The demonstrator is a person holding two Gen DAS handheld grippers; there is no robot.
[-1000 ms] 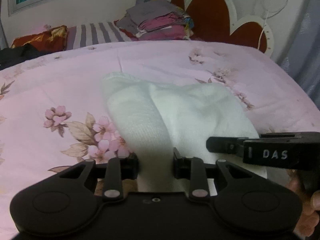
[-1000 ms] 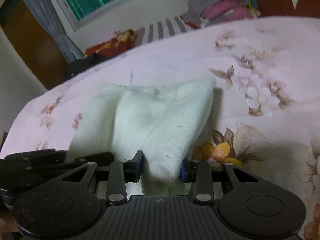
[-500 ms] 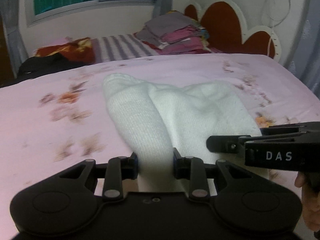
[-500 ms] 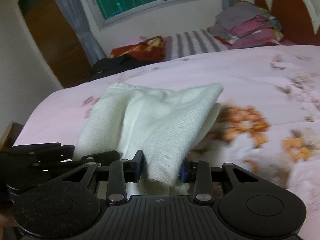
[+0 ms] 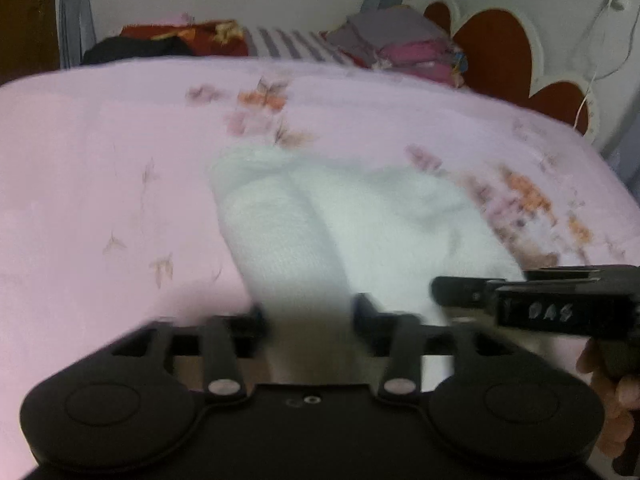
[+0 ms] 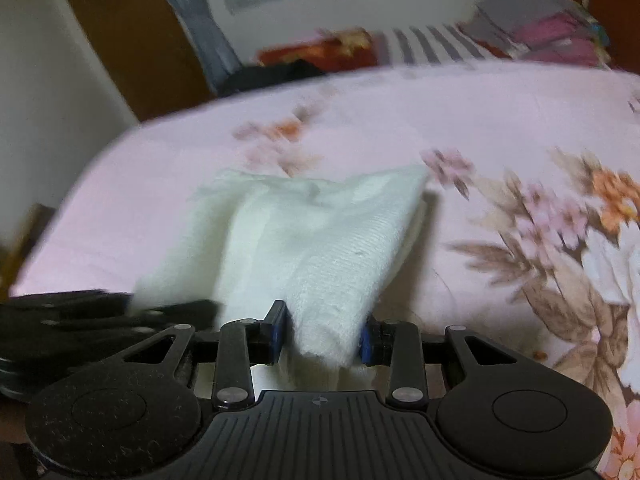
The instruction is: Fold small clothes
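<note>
A small white knit garment (image 5: 352,224) hangs between both grippers above the pink floral bedsheet (image 5: 100,184). My left gripper (image 5: 308,316) is shut on the garment's near left edge. My right gripper (image 6: 324,336) is shut on its near right edge, where the garment (image 6: 320,240) bunches into a fold. The right gripper also shows in the left wrist view (image 5: 532,300) at the right, and the left gripper shows in the right wrist view (image 6: 104,312) at the left. The garment's far end droops toward the sheet.
A stack of folded clothes (image 5: 404,44) sits at the head of the bed by the red headboard (image 5: 500,56). A striped pillow (image 5: 288,44), a red pillow (image 5: 188,34) and a dark garment (image 5: 136,48) lie along the far side. The bed edge (image 6: 72,200) drops off at the left.
Both grippers have carried the white garment across the bed, and the sheet pattern under it has shifted. Both still grip the same edges. The views are now blurred by motion.
</note>
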